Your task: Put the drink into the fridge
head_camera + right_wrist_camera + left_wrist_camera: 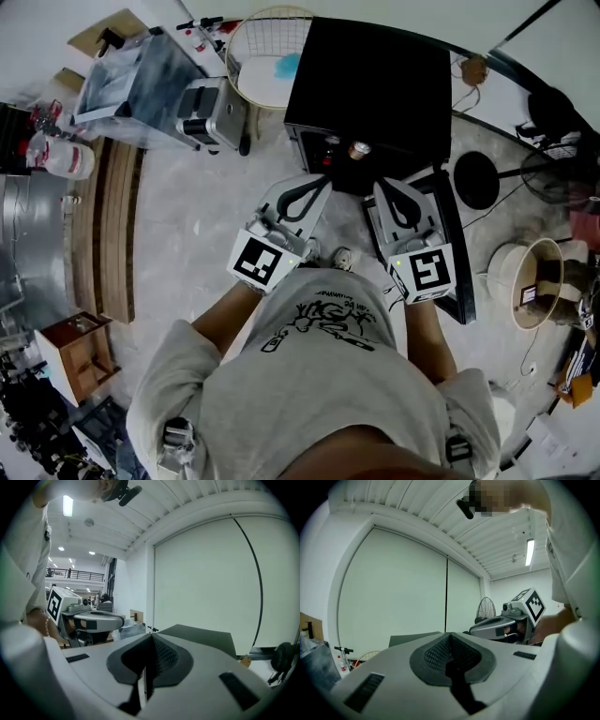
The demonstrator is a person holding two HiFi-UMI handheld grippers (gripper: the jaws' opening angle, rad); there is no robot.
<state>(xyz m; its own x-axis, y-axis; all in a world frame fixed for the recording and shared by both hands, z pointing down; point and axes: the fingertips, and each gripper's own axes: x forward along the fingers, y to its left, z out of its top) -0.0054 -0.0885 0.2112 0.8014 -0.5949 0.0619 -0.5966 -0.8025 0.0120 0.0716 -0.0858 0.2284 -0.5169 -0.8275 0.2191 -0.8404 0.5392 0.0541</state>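
Observation:
A black mini fridge (375,80) stands on the floor ahead of me, seen from above. Its door (452,246) hangs open toward the right. A drink can (359,148) with a coppery top stands upright at the fridge's front opening, just under the top edge. My left gripper (322,184) and right gripper (385,189) point at the fridge front, either side of the can and a little short of it. Both are shut and empty. The left gripper view shows closed jaws (450,637) tilted upward, as does the right gripper view (151,639).
A white wire basket (267,52) and a silver case (211,112) stand left of the fridge, with a plastic bin (141,75) beyond. A fan (553,173), a round black base (476,180) and a pale bucket (530,281) are on the right. A wooden stool (80,342) is lower left.

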